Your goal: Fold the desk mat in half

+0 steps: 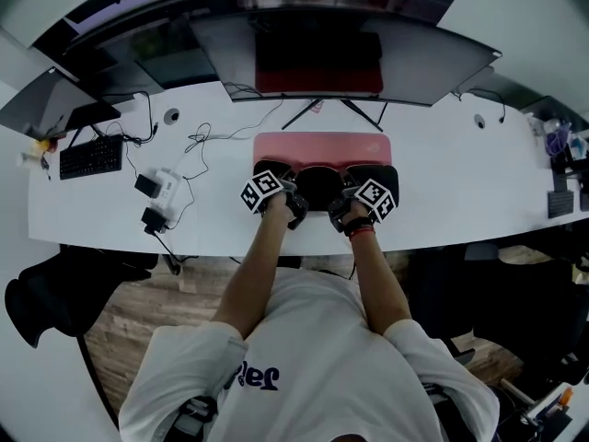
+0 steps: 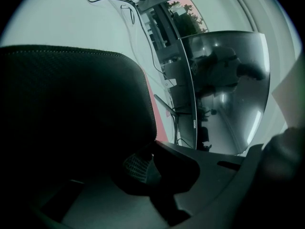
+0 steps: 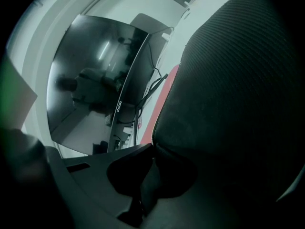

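Note:
The desk mat [image 1: 322,145] lies pink side up on the white desk [image 1: 460,182], in front of the monitor stand. Its near part is lifted and turned over, so the black underside [image 1: 320,180] shows. My left gripper [image 1: 287,185] is shut on the raised edge at the left and my right gripper [image 1: 354,189] is shut on it at the right. The black textured underside [image 2: 71,104] fills the left of the left gripper view, pinched at the jaws [image 2: 148,149], with a pink strip [image 2: 159,113] beyond. The right gripper view mirrors this: black mat [image 3: 228,80], gripper [image 3: 152,147], pink strip [image 3: 164,99].
A wide curved monitor [image 1: 350,58] stands just behind the mat on a splayed stand [image 1: 336,109]. A keyboard [image 1: 90,157], cables [image 1: 207,141] and a white adapter [image 1: 161,187] lie at the desk's left. A black chair [image 1: 55,293] sits at the lower left.

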